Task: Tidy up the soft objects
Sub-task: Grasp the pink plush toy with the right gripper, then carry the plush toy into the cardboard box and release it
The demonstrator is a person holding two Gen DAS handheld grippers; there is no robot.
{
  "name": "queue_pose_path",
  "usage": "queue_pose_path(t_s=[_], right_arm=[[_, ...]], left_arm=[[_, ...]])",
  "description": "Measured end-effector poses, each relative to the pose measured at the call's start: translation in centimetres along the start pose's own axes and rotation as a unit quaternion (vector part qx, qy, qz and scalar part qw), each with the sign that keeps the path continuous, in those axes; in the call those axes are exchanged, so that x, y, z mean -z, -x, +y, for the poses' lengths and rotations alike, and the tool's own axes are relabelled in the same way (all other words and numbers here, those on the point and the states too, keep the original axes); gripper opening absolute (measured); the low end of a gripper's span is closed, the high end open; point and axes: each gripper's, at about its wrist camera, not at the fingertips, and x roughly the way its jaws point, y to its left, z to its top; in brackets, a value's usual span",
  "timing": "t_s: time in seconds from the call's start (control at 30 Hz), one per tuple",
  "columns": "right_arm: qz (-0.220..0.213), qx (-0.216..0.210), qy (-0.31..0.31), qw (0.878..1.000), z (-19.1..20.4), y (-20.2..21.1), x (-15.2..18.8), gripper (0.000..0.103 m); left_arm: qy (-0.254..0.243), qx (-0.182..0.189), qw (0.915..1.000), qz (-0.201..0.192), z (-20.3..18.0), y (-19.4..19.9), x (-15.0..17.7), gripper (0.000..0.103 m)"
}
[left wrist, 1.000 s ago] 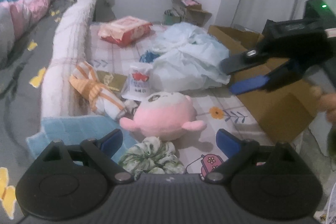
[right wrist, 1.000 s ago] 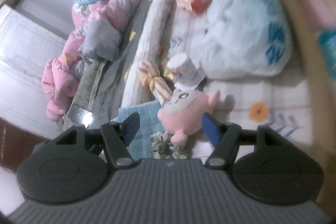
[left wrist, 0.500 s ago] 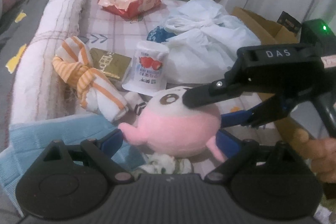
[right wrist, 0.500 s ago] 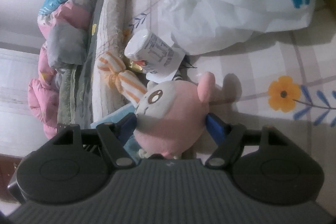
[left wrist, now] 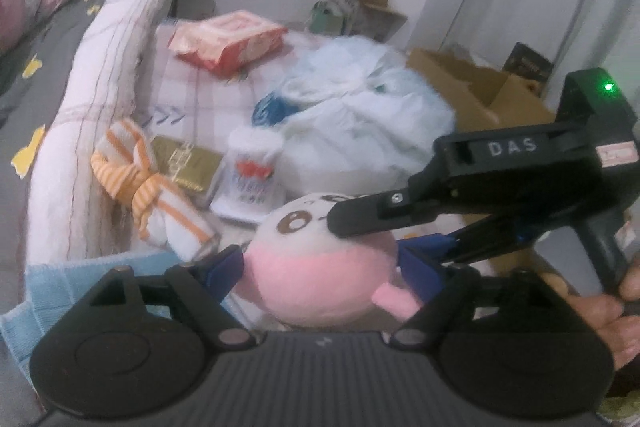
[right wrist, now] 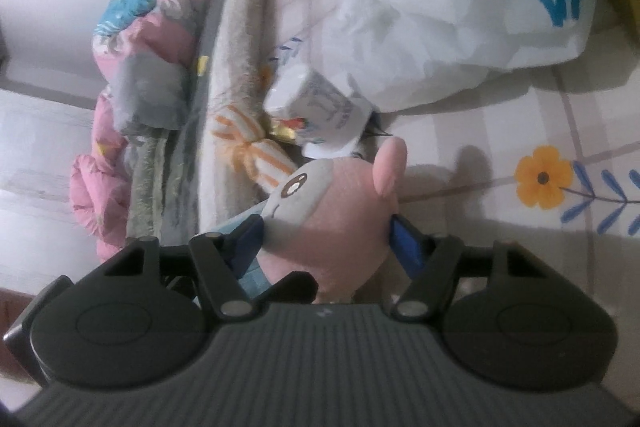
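Observation:
A round pink and white plush toy [left wrist: 316, 263] sits between the fingers of both grippers. My right gripper [right wrist: 326, 233] is shut on the plush toy [right wrist: 332, 219], with its blue pads pressed into the sides. In the left wrist view the right gripper [left wrist: 360, 239] comes in from the right and grips the toy from above and below. My left gripper [left wrist: 320, 267] is open, with its blue pads on either side of the toy. An orange-striped cloth bundle [left wrist: 148, 191] lies to the left, next to a light blue towel [left wrist: 60, 287].
A white plastic bag [left wrist: 360, 123] lies behind the toy, with a white cup [left wrist: 252, 175] and a gold packet [left wrist: 184, 163] beside it. An open cardboard box [left wrist: 480, 95] stands at the right. A red wipes pack [left wrist: 228, 39] lies farther back. Rolled bedding [left wrist: 92, 107] runs along the left.
My right gripper came down over the plush toy and closed on it. The toy is now raised between the left gripper's fingers, hiding the green floral scrunchie seen earlier.

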Motion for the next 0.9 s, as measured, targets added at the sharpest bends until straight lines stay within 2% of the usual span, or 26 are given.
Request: queue_pose_path(t_s=[0.03, 0.33, 0.57, 0.7, 0.9], right_arm=[[-0.001, -0.005, 0.002, 1.0, 0.2, 0.4, 0.2, 0.067], [-0.041, -0.031, 0.028, 0.998, 1.3, 5.2, 1.2, 0.066], [-0.095, -0.062, 0.039, 0.993, 0.9, 11.1, 1.2, 0.066], [-0.14, -0.07, 0.037, 0.987, -0.3, 15.8, 0.9, 0.066], [-0.2, -0.049, 0.014, 0.978, -4.0, 22.8, 0.0, 0.066]], left_arm=[[-0.001, 0.008, 1.0, -0.002, -0.3, 0.4, -0.1, 0.084], [-0.024, 0.006, 0.999, -0.039, -4.0, 3.2, -1.1, 0.083], [-0.07, 0.018, 0.995, -0.07, -8.6, 5.2, -3.2, 0.084], [-0.104, 0.044, 0.9902, -0.081, -12.1, 5.1, -4.9, 0.084], [-0.166, 0.094, 0.9789, -0.072, -18.3, 2.1, -7.6, 0.084]])
